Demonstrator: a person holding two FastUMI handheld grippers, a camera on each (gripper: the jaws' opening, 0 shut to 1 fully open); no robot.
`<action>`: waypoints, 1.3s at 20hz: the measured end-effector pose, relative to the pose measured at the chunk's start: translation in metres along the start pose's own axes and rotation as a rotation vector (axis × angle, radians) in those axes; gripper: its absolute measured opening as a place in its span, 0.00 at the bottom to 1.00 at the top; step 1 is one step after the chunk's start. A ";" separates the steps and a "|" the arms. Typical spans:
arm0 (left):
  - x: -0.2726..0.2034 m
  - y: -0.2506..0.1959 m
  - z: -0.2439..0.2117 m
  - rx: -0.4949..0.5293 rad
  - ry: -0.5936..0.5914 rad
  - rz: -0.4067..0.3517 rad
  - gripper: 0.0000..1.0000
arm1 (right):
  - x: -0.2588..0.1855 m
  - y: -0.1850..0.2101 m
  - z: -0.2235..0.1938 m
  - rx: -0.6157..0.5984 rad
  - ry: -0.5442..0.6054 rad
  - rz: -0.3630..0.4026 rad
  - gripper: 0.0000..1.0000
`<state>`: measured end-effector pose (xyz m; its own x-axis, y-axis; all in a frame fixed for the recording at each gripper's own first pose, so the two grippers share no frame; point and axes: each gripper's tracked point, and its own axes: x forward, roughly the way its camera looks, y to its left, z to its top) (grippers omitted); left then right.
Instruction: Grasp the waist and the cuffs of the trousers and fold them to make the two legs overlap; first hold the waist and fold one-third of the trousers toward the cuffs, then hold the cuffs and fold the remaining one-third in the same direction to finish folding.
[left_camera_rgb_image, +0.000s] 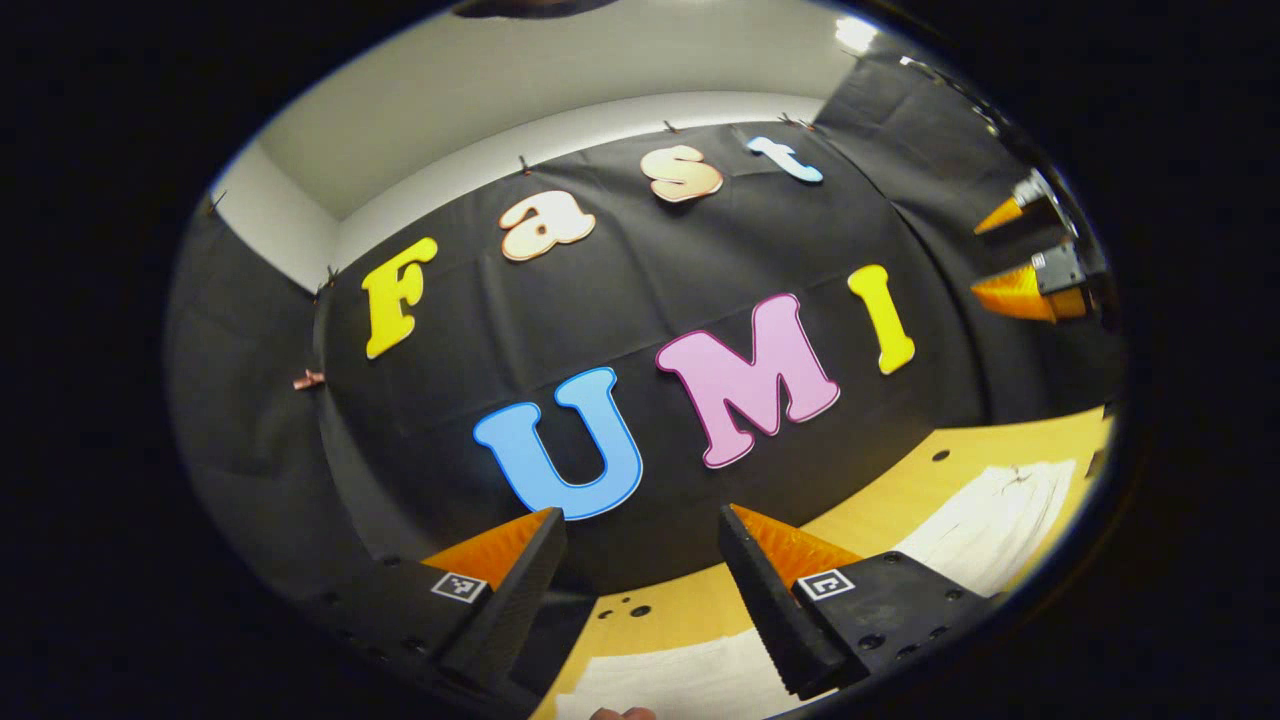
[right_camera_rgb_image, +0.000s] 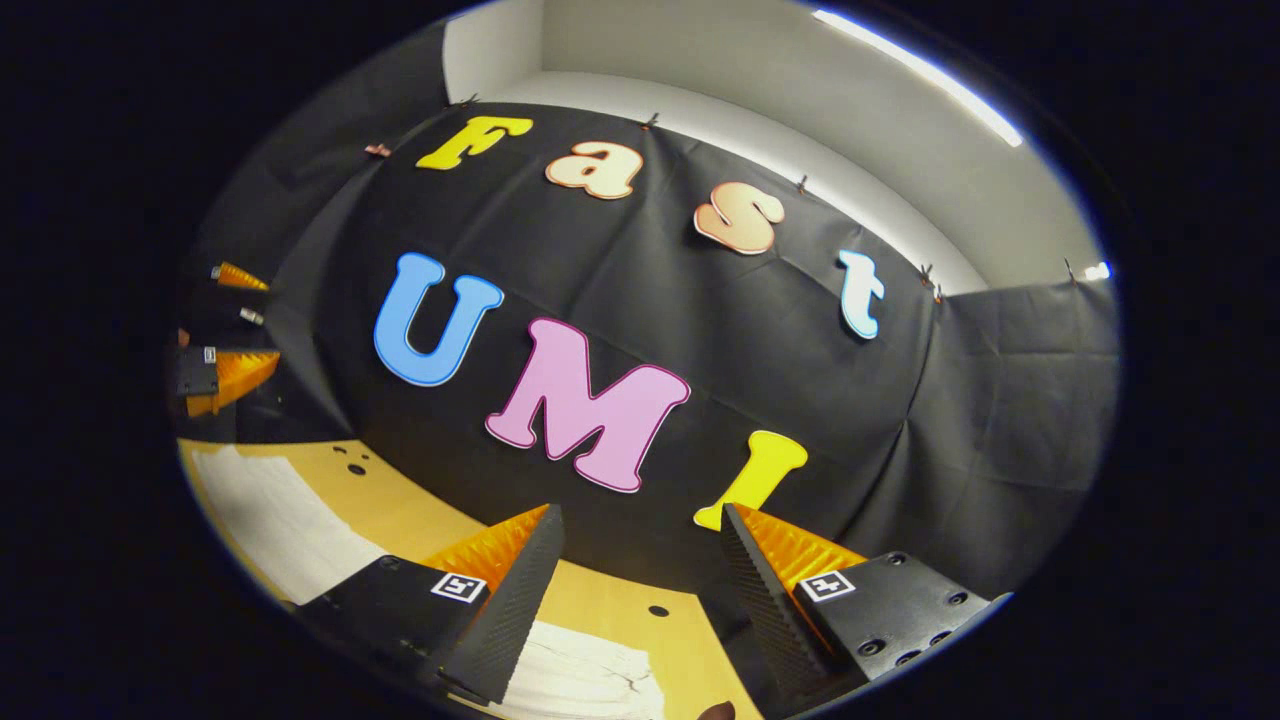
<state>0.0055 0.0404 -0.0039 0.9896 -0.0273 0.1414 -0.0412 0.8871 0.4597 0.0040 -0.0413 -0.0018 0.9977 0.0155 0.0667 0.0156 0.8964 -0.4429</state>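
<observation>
Left gripper (left_camera_rgb_image: 640, 585): fingers (left_camera_rgb_image: 510, 600) wide apart, nothing between them, touching nothing. It is held up above the counter (left_camera_rgb_image: 900, 500), pointing at the booth wall. Between and below the fingers, white trousers (left_camera_rgb_image: 680, 685) lie flat on the wooden counter; more of the white cloth shows to the right, near the counter's edge. The counter has small dark holes near the wall.

Right gripper (right_camera_rgb_image: 640, 590): fingers (right_camera_rgb_image: 515, 600) also wide apart, empty, clear of the cloth. It too is raised and aimed at the wall. Trousers (right_camera_rgb_image: 590, 680) lie on the counter (right_camera_rgb_image: 400, 510) beneath its fingers, with creases visible; a second stretch of white cloth runs along the counter at left.

Each gripper is seen from the other's camera, far off at the edge: right gripper (left_camera_rgb_image: 1030, 260) in the left gripper view, left gripper (right_camera_rgb_image: 225, 335) in the right gripper view, both with fingers apart.

No containers seen.
</observation>
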 end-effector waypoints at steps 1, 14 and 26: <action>-0.001 0.000 -0.003 0.052 -0.007 -0.014 0.96 | -0.001 0.000 -0.009 -0.059 0.011 0.018 0.97; -0.072 -0.032 -0.153 0.498 0.205 -0.346 0.95 | -0.045 0.028 -0.171 -0.387 0.169 0.335 0.97; -0.128 -0.013 -0.359 0.684 0.379 -0.718 0.95 | -0.107 0.109 -0.298 -0.658 0.377 0.619 0.97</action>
<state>-0.0712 0.1975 -0.3429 0.7864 -0.1921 -0.5871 0.6175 0.2693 0.7390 -0.0812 -0.0772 -0.3240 0.7963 0.1550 -0.5847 -0.5978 0.3495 -0.7214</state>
